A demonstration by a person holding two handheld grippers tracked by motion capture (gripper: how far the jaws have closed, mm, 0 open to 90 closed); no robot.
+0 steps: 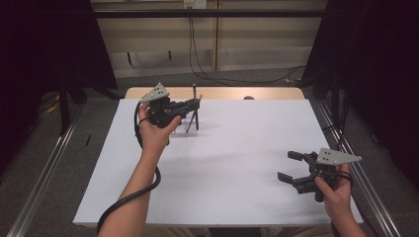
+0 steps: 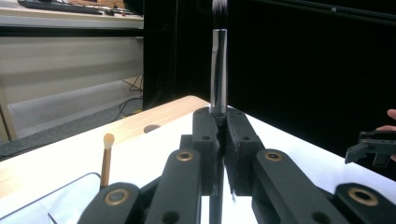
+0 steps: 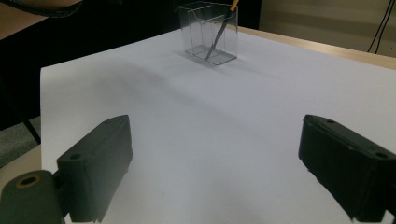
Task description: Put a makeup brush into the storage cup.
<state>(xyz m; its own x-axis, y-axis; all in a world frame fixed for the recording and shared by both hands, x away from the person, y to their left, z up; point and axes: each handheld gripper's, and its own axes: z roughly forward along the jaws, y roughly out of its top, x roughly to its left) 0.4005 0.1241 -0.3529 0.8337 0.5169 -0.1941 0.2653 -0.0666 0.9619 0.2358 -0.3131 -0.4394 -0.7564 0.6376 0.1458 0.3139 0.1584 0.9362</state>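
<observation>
Left tool [image 1: 196, 104] clamped on a dark-handled makeup brush [image 2: 218, 70], jaws together around the lower handle, brush upright, bristle tip at the top edge of the left gripper view. Held at the far left part of the white bench [image 1: 237, 148], right over a clear plastic holder [image 3: 208, 31]. Holder standing on the bench top near the far edge, split into compartments, with a second brush, tan-tipped [image 2: 108, 158], leaning inside; which compartment cannot be told. In the left gripper view tan-tipped brush just left of the clamped jaws, holder rim at bottom left. Right tool [image 1: 290, 166] apart, jaws wide with nothing between, hovering low over the near right part of the bench, well apart from holder and left tool, pointed toward the holder. Cable [image 1: 129, 195] trailing from the left tool along the forearm.
</observation>
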